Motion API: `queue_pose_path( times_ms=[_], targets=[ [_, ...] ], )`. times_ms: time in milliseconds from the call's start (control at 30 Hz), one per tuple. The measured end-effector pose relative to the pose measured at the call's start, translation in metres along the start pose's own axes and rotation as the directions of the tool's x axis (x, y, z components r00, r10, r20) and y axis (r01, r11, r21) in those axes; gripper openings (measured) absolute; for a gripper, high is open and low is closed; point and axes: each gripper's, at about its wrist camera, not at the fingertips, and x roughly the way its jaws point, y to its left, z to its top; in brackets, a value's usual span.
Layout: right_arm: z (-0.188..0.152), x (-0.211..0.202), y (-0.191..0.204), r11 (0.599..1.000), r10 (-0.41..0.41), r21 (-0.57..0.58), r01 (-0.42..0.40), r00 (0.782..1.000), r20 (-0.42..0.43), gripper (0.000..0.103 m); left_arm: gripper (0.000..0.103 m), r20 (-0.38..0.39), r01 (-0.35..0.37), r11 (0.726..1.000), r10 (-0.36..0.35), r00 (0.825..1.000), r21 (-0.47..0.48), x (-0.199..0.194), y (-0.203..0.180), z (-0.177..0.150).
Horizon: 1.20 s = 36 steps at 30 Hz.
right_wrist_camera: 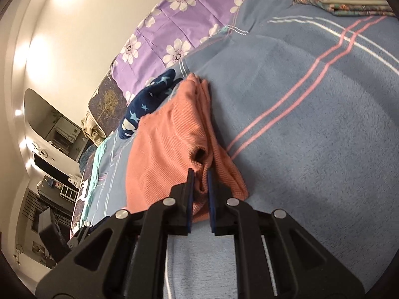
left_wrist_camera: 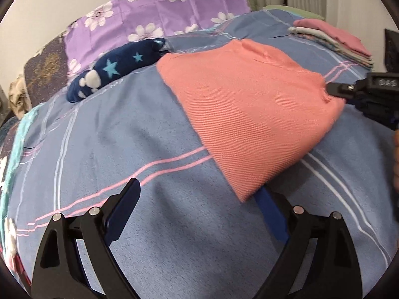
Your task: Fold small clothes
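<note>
A folded salmon-pink knit garment [left_wrist_camera: 239,104] lies on the blue striped blanket [left_wrist_camera: 124,129]. My left gripper [left_wrist_camera: 199,194] is open just in front of its near corner; the corner lies over the right fingertip. My right gripper [right_wrist_camera: 199,174] is shut on the garment's [right_wrist_camera: 162,154] edge, with fabric bunched between the blue pads. It shows at the right edge of the left wrist view [left_wrist_camera: 349,88], pinching the garment's far right corner.
A navy star-patterned garment [left_wrist_camera: 112,71] lies beyond the pink one, next to a purple flowered pillow [left_wrist_camera: 159,17]. A stack of folded clothes [left_wrist_camera: 334,42] sits at the far right of the bed. Room furniture shows at the left in the right wrist view [right_wrist_camera: 49,174].
</note>
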Motion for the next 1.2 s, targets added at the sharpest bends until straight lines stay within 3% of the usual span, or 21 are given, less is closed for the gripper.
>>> queue_pose_path(
  times_ms=[100, 200, 333, 400, 600, 700, 867, 1000, 1133, 1200],
  targets=[
    [-0.001, 0.0, 0.0, 1.0, -0.016, -0.01, 0.016, 1.0, -0.002, 0.01, 0.084, 0.017, 0.048, 0.999, -0.048, 0.999, 0.008, -0.01, 0.001, -0.001],
    [0.0, -0.004, 0.002, 0.997, -0.067, -0.033, 0.068, 0.998, 0.016, 0.01, 0.074, 0.071, 0.05, 0.998, -0.053, 0.996, 0.036, -0.022, 0.001, 0.001],
    [0.003, -0.011, 0.004, 0.992, -0.115, -0.051, 0.117, 0.992, 0.048, 0.011, 0.041, 0.107, 0.126, 0.991, -0.129, 0.986, 0.033, -0.031, 0.004, 0.012],
    [0.002, -0.011, 0.009, 0.992, -0.102, -0.07, 0.106, 0.993, 0.052, 0.011, 0.033, 0.104, 0.15, 0.988, -0.153, 0.983, 0.036, -0.026, 0.002, 0.018],
    [-0.006, 0.0, 0.032, 0.979, -0.063, -0.195, 0.065, 0.998, 0.016, 0.015, 0.034, 0.023, 0.184, 0.983, -0.183, 0.983, -0.024, 0.016, -0.004, 0.019],
    [-0.01, 0.009, 0.027, 0.973, -0.115, -0.204, 0.111, 0.993, -0.008, 0.018, 0.053, 0.023, 0.162, 0.986, -0.161, 0.987, -0.048, 0.021, 0.0, 0.017],
    [-0.011, 0.012, 0.021, 0.975, -0.144, -0.173, 0.138, 0.989, -0.021, 0.014, 0.063, 0.012, 0.173, 0.981, -0.173, 0.985, -0.086, 0.025, 0.01, 0.018],
    [-0.013, 0.011, 0.027, 0.961, -0.178, -0.218, 0.172, 0.984, -0.007, 0.015, 0.064, 0.022, 0.152, 0.98, -0.15, 0.988, -0.131, 0.023, 0.014, 0.023],
    [-0.013, 0.009, 0.033, 0.952, -0.195, -0.239, 0.192, 0.981, 0.008, 0.019, 0.064, 0.032, 0.208, 0.962, -0.205, 0.978, -0.178, 0.018, 0.018, 0.033],
    [-0.01, 0.006, 0.038, 0.947, -0.197, -0.253, 0.197, 0.98, 0.023, 0.019, 0.064, 0.039, 0.201, 0.967, -0.197, 0.98, -0.159, 0.017, 0.016, 0.036]
  ],
)
